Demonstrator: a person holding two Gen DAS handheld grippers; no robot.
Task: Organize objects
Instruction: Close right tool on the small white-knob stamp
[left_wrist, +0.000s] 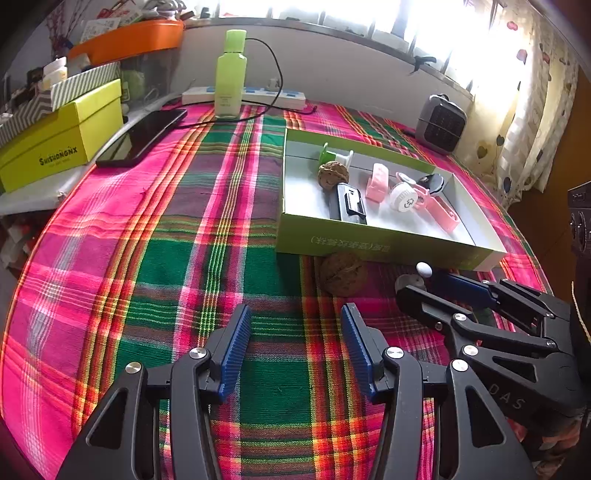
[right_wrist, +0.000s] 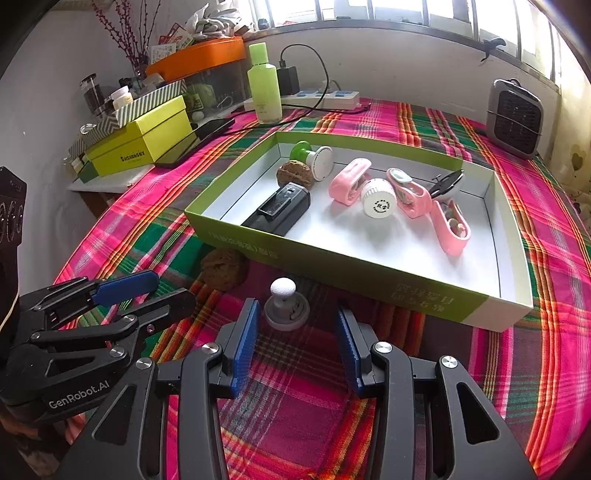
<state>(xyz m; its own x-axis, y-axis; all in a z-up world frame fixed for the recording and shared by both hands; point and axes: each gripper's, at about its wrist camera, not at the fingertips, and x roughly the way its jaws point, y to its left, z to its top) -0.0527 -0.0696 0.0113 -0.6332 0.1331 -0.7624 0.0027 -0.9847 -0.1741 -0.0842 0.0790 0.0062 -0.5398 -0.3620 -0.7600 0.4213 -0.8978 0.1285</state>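
The left gripper (left_wrist: 295, 325) is hovering over the plaid tablecloth (left_wrist: 207, 229), its blue pads (left_wrist: 234, 350) standing apart with nothing but cloth between them. The right gripper (right_wrist: 295, 321) is likewise standing open and empty, and a small grey knob with a white ball top (right_wrist: 286, 306) is sitting on the cloth just ahead of its fingertips, not touched by either pad. A brown walnut (right_wrist: 223, 267) is lying beside the knob, right against the near wall of the green box (right_wrist: 369, 275). Inside the box a second walnut (right_wrist: 293, 175), a black holder (right_wrist: 282, 208), a green-and-white spool (right_wrist: 314, 158), three pink clips (right_wrist: 349, 181), a white cap (right_wrist: 378, 197) and a dark shiny piece (right_wrist: 445, 182), perhaps a clip, are resting on the white floor. A green bottle (left_wrist: 231, 75) is standing upright at the back near a power strip (left_wrist: 258, 96).
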